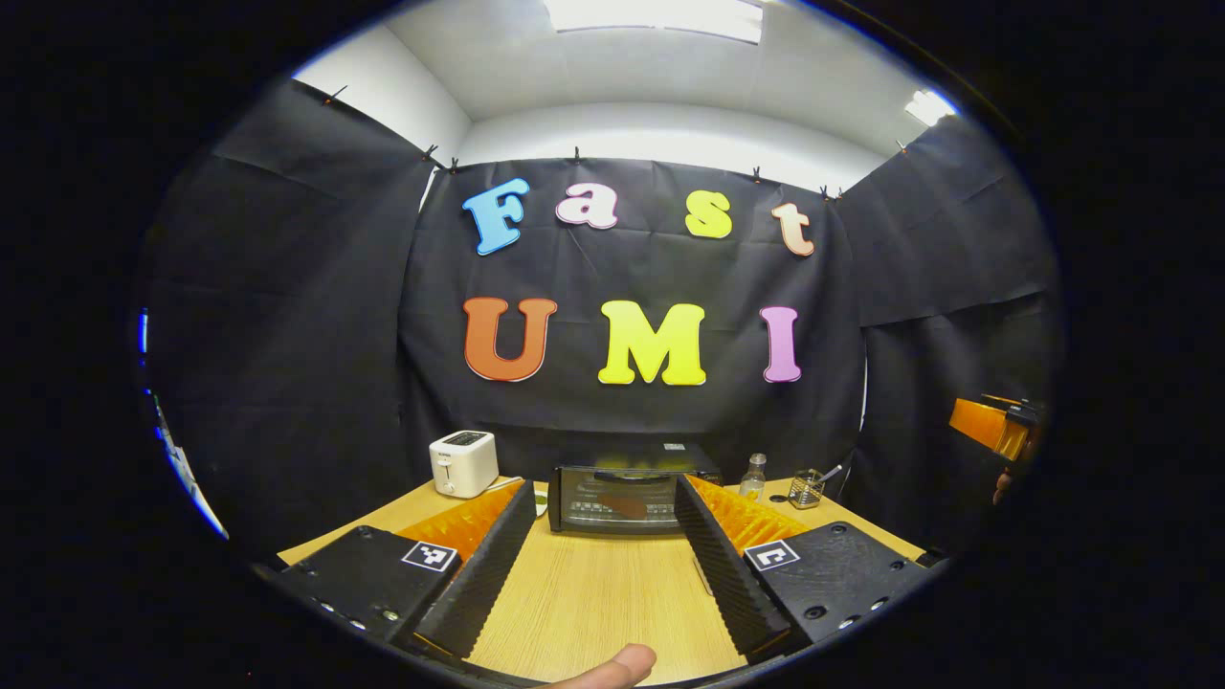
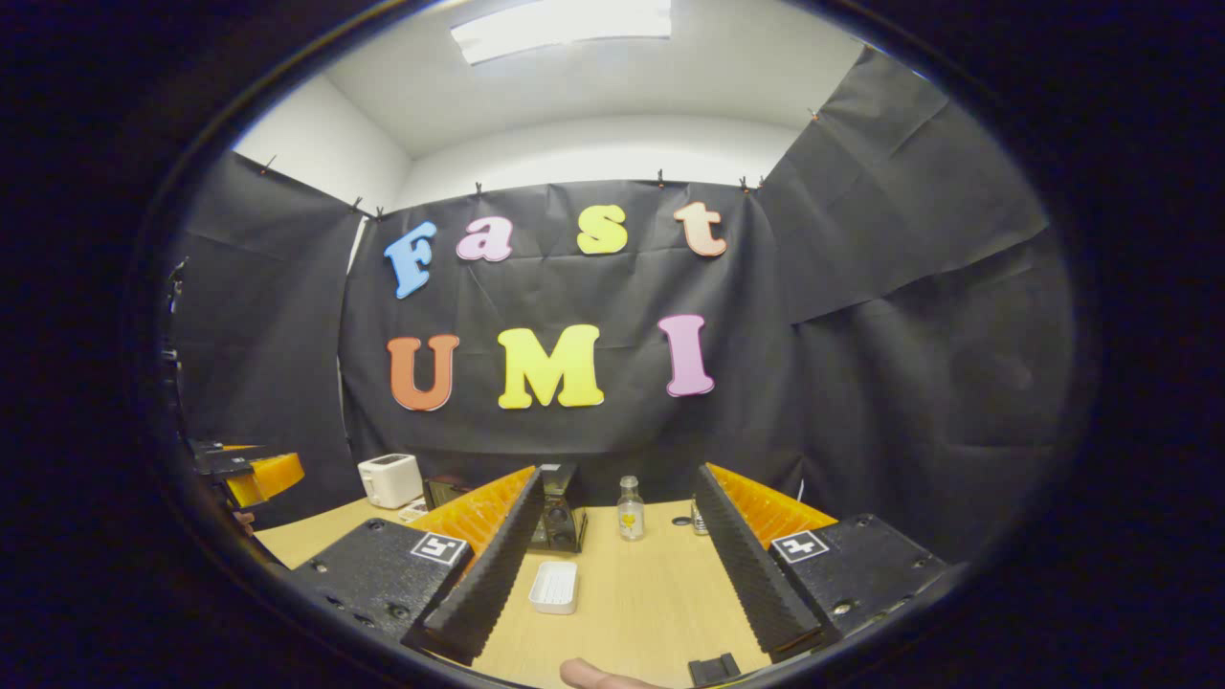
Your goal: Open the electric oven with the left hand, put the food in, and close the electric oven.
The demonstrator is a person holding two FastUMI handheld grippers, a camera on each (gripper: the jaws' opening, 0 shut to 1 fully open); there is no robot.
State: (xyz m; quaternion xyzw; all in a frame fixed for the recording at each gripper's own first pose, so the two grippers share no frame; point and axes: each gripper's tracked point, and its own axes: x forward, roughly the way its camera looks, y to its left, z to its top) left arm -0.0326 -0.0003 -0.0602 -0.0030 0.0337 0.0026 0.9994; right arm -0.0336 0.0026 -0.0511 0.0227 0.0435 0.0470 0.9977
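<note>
Oven (image 1: pixel 627 498) sits at the desk's (image 1: pixel 593 603) far edge against the wall, door shut, long axis sideways, dead ahead between the left fingers (image 1: pixel 703 545). Left gripper (image 1: pixel 603 555) spread wide, holding nothing. It looks like the nearer one, lined up for the door; the handle is too small to make out. Right gripper (image 2: pixel 622 565) also spread and empty, with the oven (image 2: pixel 555 512) ahead-left, partly behind its left finger. Toaster (image 1: pixel 464 462) stands left of the oven, bottle (image 2: pixel 629 509) and glass (image 1: pixel 807 488) right. White tray (image 2: pixel 555 586) lies near the right fingers; contents unclear. No brand or label legible.
</note>
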